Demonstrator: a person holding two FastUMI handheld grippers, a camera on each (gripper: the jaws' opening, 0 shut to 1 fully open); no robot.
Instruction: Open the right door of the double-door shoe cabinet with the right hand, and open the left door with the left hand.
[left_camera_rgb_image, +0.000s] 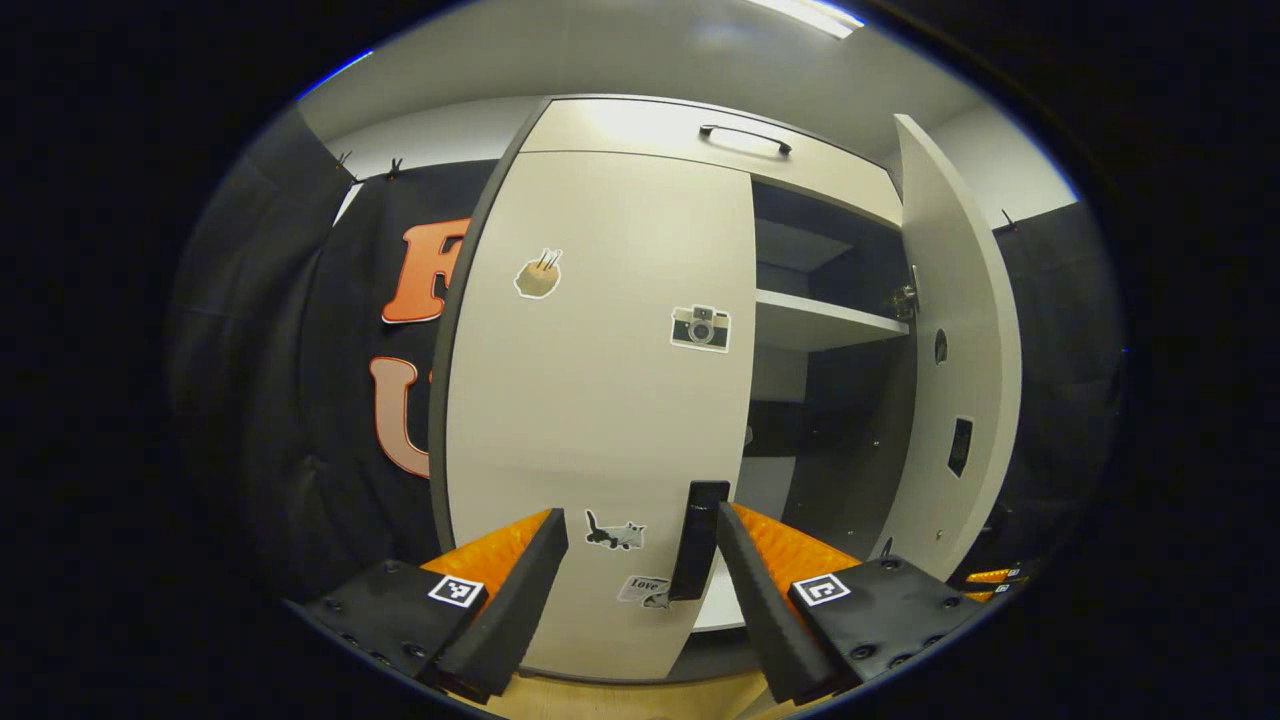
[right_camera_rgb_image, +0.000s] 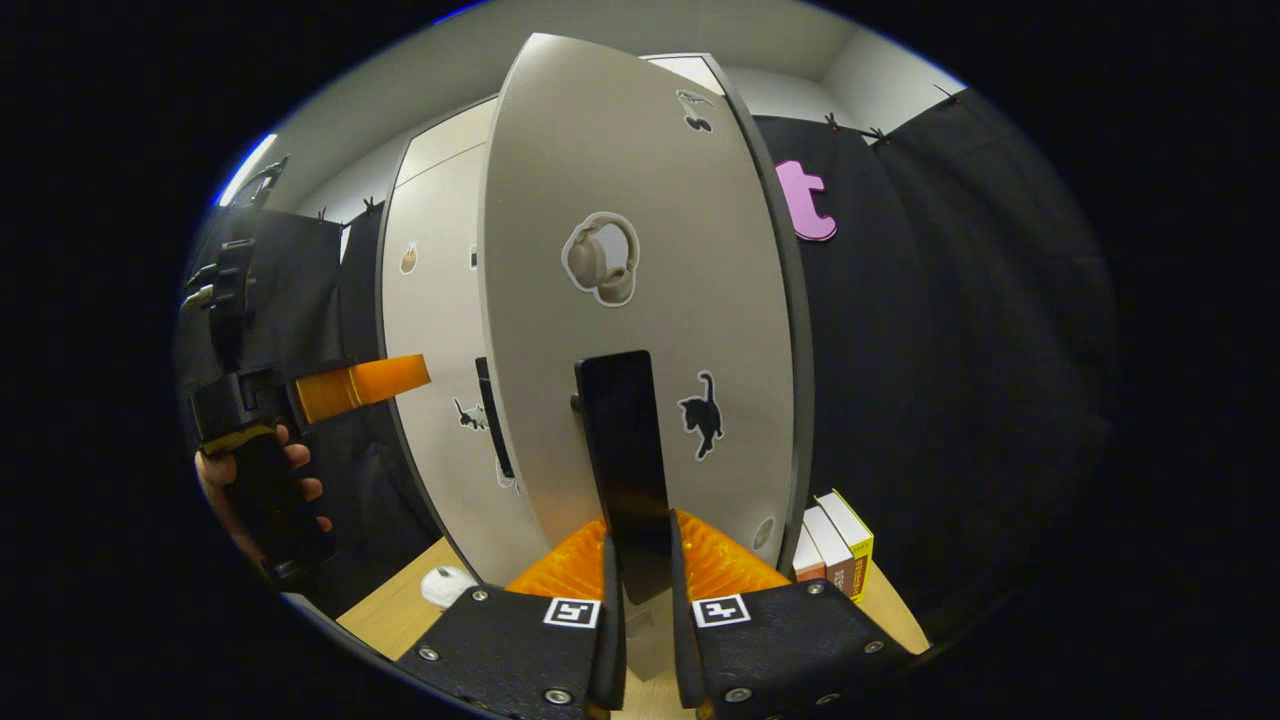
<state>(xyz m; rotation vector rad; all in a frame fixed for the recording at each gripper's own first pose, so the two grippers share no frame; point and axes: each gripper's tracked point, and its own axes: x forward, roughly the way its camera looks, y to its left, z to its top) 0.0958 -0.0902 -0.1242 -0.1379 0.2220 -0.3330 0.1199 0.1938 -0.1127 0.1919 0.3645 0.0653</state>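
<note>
The pale shoe cabinet fills the left gripper view. Its left door (left_camera_rgb_image: 600, 380) is closed and carries several stickers. That door's black handle (left_camera_rgb_image: 698, 540) stands between the fingers of my open left gripper (left_camera_rgb_image: 640, 560), close to the right-hand finger and not pinched. The right door (left_camera_rgb_image: 960, 350) is swung open, showing a shelf (left_camera_rgb_image: 825, 322) inside. In the right gripper view, my right gripper (right_camera_rgb_image: 640, 535) is shut on the right door's black handle (right_camera_rgb_image: 625, 450). The left gripper (right_camera_rgb_image: 365, 385), held by a hand (right_camera_rgb_image: 255, 480), is in front of the left door (right_camera_rgb_image: 435, 330).
Books (right_camera_rgb_image: 835, 545) stand on the wooden floor (right_camera_rgb_image: 410, 610) to the right of the open door. A small white object (right_camera_rgb_image: 447, 585) lies by the cabinet's base. A drawer handle (left_camera_rgb_image: 745, 137) sits on the cabinet's top panel. Black cloth walls flank the cabinet.
</note>
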